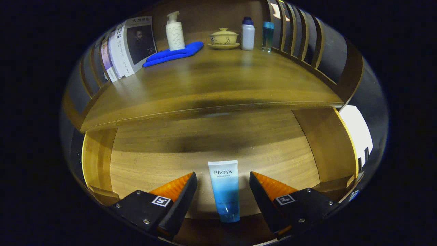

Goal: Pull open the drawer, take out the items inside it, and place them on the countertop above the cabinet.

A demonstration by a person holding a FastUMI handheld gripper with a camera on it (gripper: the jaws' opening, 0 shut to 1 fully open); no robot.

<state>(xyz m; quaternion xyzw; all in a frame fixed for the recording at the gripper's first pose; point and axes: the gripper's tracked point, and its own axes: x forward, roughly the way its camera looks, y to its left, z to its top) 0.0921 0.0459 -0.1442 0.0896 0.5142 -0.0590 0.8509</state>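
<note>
A blue and white tube (224, 189) lies flat on the wooden floor of the pulled-out drawer (143, 164), its cap end toward the camera and its flat crimped end pointing toward the cabinet. It lies between the two fingers of the gripper (223, 179), which are spread wide; there is a clear gap on each side, so neither finger touches the tube. The drawer's side walls rise to the left and right of the fingers.

Above the drawer runs the countertop (211, 89), a broad wooden surface with a dark front edge. At its far end stand a white pump bottle (175, 31) on a folded blue cloth (174, 54), a yellow lidded cup on a saucer (224, 37), a white bottle with a dark cap (248, 33) and a slim blue bottle (268, 36). Books (128, 46) lean upright at the far left, just beside the cloth. Wooden slats (297, 30) line the right side.
</note>
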